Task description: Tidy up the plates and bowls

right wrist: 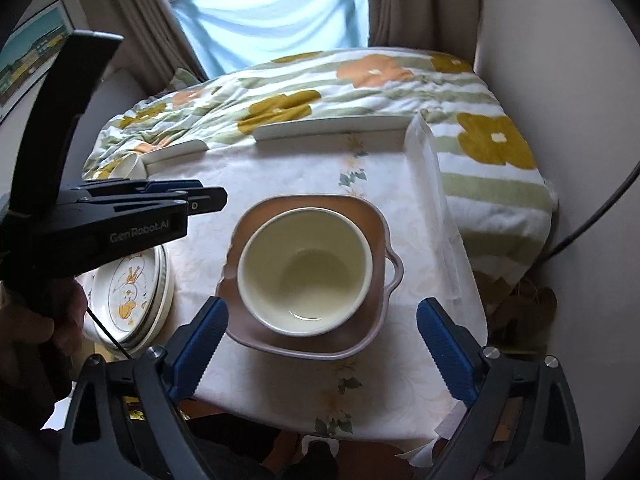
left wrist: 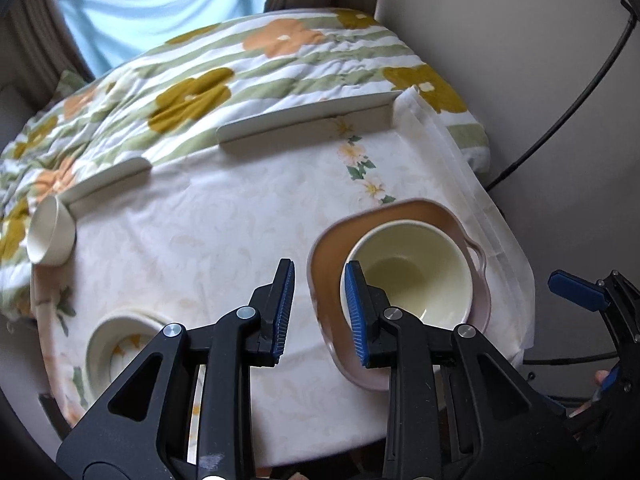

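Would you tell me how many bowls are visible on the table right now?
2. The cream bowl sits in the pink square dish; a small white bowl lies tipped at the far left edge. More may hide in the plate stack.

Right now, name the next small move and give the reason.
Probably ease the right gripper forward and down to straddle the bowl. Its jaws are open wide, empty, just short of the pink dish the bowl sits in. The left gripper is open too, beside the bowl's rim.

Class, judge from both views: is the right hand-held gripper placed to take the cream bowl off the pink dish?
Probably yes. The right hand-held gripper is open wide, the cream bowl sits uncovered straight ahead on the pink dish, nothing between.
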A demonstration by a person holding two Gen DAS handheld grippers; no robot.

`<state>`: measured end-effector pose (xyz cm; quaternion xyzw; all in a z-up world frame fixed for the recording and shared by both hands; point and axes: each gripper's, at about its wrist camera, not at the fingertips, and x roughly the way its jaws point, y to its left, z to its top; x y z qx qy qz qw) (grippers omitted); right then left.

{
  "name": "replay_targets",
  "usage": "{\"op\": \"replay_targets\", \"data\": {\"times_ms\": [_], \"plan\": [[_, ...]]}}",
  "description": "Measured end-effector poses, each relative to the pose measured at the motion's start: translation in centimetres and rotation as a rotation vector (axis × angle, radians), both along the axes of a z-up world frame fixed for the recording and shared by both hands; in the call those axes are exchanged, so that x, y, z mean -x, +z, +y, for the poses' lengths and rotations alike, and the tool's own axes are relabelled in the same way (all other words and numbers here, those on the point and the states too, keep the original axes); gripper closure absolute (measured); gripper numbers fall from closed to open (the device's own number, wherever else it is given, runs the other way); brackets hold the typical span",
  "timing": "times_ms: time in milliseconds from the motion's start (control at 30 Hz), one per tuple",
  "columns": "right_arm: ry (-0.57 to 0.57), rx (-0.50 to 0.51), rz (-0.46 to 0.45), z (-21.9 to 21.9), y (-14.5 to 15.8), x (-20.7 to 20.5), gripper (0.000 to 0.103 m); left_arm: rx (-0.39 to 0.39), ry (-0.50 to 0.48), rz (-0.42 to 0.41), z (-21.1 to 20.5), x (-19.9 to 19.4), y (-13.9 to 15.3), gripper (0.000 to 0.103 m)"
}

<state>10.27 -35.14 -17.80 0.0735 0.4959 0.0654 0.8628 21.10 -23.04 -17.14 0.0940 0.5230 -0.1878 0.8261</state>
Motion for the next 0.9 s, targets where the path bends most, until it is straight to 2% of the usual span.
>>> {"op": "replay_targets", "data": {"times_ms": [133,200,233,267,367,533,767,900], "plan": [[0.018,0.000,-0.032,0.1,0.5,0.8,0.009,-0.002,0.022,0.005,0.4,0.9,0.0,0.077],[0.031,0.000,-0.045,0.3,0.7,1.2,0.008,-0.001,0.033,0.000,0.8,1.5,0.2,0.049],[0.037,-0.003,-0.049,0.3,0.8,1.2,0.008,0.008,0.040,-0.004,1.0,1.7,0.4,0.008],[0.046,-0.006,-0.054,0.4,0.9,1.3,0.008,0.017,0.049,-0.013,1.3,2.0,0.5,0.001],[0.077,-0.011,-0.068,1.1,1.2,1.4,0.005,0.006,0.092,-0.029,2.6,2.6,1.1,0.001],[0.163,-0.026,-0.088,3.1,1.4,0.8,0.003,0.004,0.223,-0.058,6.9,3.3,2.2,0.001],[0.318,-0.052,-0.146,8.3,3.9,-2.8,0.003,-0.001,0.409,-0.153,15.9,3.8,5.4,0.001],[0.400,-0.034,-0.193,12.5,5.9,-6.2,0.003,-0.064,0.524,-0.211,21.2,3.1,6.9,0.001]]}}
